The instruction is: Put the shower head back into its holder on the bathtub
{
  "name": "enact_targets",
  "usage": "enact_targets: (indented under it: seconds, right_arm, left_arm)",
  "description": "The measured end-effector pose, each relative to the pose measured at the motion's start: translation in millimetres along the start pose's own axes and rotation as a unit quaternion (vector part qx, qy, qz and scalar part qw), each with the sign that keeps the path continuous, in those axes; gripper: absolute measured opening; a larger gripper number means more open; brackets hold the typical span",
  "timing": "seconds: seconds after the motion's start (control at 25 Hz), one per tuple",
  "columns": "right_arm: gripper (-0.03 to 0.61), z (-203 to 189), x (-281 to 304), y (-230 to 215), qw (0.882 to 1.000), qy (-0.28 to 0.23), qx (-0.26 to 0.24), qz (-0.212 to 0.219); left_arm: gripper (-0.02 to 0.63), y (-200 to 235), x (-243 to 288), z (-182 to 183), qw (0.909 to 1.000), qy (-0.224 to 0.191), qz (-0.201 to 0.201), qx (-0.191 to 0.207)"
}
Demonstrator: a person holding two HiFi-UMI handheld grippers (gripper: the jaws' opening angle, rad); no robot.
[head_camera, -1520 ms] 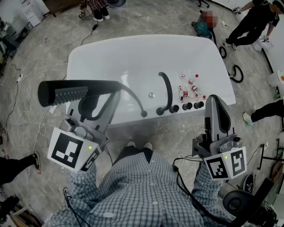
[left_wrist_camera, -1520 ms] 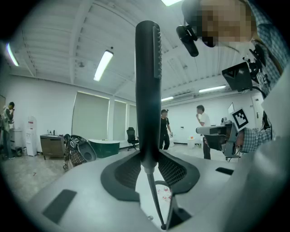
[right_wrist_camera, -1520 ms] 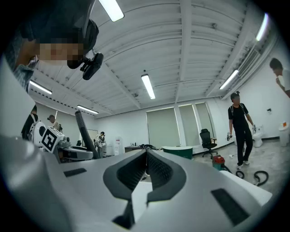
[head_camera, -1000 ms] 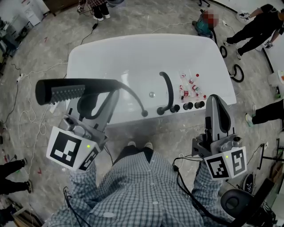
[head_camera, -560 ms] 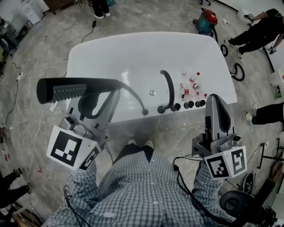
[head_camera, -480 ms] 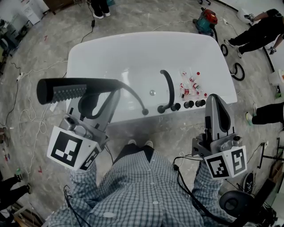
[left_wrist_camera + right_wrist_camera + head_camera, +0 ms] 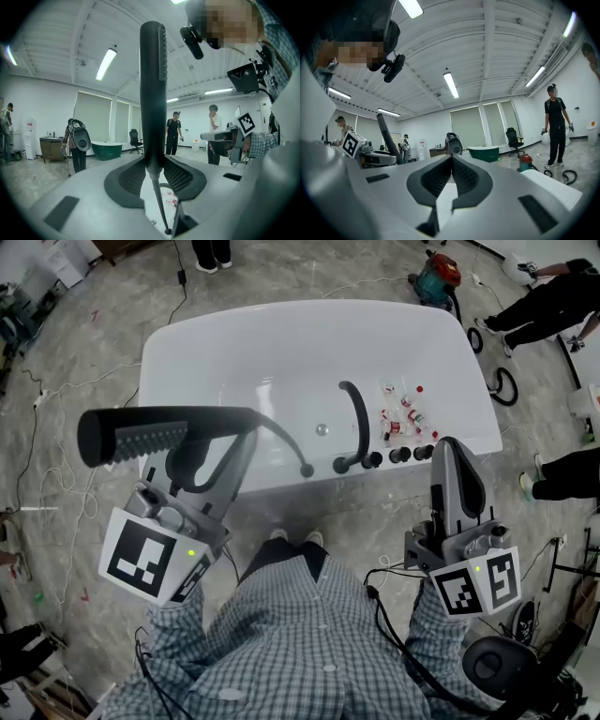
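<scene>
My left gripper [image 7: 246, 427] is shut on the handle of the black shower head [image 7: 150, 435], which lies level and points left, well above the floor in front of the white bathtub [image 7: 281, 352]. Its dark hose [image 7: 286, 446] curves down to a fitting [image 7: 307, 471] on the tub's near rim. In the left gripper view the shower head [image 7: 153, 84] stands upright between the jaws of the left gripper [image 7: 153, 168]. My right gripper [image 7: 448, 448] is shut and empty, just short of the black knobs [image 7: 403, 455]. Its jaws meet in the right gripper view [image 7: 451, 158].
A black curved spout [image 7: 354, 420] rises from the tub's near rim. Several small red-and-white bottles [image 7: 401, 414] lie on the tub's right ledge. Cables [image 7: 56, 390] trail over the floor on the left. People stand at the far right [image 7: 544, 296] and at the top [image 7: 208, 253].
Both grippers hold their places. The tub has slid a little up and away in the head view, and the bystanders around it have shifted.
</scene>
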State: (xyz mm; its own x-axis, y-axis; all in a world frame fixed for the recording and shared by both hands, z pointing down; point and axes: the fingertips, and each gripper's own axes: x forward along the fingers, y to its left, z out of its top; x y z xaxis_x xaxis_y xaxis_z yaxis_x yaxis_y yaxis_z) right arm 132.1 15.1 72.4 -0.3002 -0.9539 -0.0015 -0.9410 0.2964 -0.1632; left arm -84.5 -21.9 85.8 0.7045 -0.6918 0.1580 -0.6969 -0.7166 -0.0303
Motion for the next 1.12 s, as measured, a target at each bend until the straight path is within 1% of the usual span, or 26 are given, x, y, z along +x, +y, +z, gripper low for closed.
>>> enact_targets:
  seconds: [0.44,0.84,1.12]
  right_arm:
    - [0.016,-14.3,-2.7,-4.1,1.0,0.015,0.006,-0.003]
    - [0.017,-33.7,0.6,-3.2,0.999,0.035,0.015,0.009]
    - [0.016,-46.6,2.8,-2.7,0.998,0.046,0.025,0.018]
  left_arm:
    - [0.126,-8.0,6.9,-15.2,0.9998,0.011,-0.012,-0.01]
    - [0.126,-13.1,13.2,-35.1,0.9992,0.026,-0.016,-0.027]
    - [0.126,-16.6,17.5,-51.5,0.9986,0.04,-0.016,-0.032]
